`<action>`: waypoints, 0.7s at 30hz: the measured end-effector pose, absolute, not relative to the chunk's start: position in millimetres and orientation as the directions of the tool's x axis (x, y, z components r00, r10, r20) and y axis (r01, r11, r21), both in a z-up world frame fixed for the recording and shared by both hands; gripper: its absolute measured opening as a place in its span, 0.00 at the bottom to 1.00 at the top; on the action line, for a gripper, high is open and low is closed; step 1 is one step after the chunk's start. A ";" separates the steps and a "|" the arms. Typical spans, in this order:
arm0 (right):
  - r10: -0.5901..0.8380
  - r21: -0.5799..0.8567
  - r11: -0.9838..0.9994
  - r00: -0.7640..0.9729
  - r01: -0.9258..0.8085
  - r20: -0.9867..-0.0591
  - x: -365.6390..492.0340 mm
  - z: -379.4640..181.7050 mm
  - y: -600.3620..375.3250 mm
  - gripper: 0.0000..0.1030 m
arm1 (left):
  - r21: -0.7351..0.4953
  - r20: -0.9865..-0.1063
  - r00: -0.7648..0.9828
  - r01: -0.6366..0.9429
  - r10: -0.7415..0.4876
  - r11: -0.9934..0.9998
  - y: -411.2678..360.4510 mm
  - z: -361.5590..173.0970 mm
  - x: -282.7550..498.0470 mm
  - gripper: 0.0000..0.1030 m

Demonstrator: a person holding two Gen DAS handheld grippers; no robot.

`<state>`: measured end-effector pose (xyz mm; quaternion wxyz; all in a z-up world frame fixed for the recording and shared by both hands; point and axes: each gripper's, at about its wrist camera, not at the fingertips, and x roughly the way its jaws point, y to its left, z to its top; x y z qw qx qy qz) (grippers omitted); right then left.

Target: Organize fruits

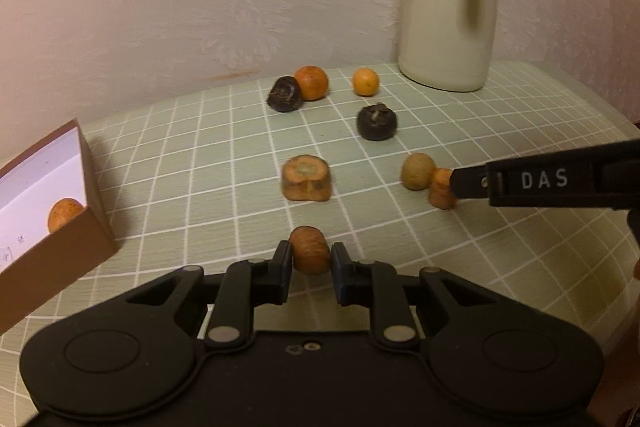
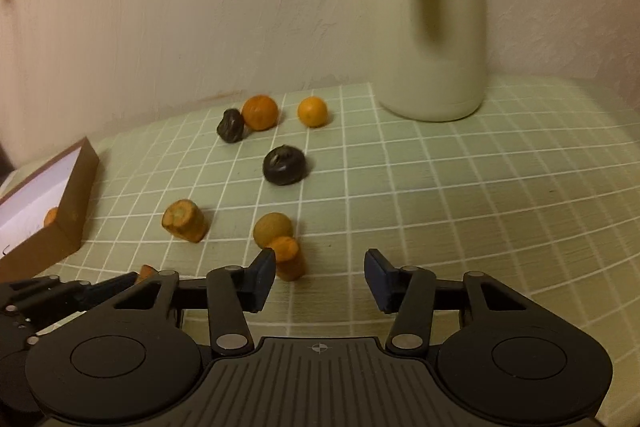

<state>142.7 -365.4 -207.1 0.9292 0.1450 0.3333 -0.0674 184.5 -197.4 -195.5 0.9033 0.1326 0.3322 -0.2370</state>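
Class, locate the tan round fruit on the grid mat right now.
In the right wrist view, the tan round fruit sits left of centre on the mat, touching the small carrot piece in front of it, below the dark fruit.

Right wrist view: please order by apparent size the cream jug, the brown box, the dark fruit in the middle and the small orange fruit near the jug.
1. cream jug
2. brown box
3. dark fruit
4. small orange fruit, which lies farther away, so its true size against the dark fruit is unsure.
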 end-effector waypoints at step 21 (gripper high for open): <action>-0.023 0.206 0.957 0.763 0.203 -0.646 162.5 -217.5 -350.2 0.24 | 0.071 -0.657 0.689 0.462 -0.307 0.884 -172.8 -194.8 189.9 0.11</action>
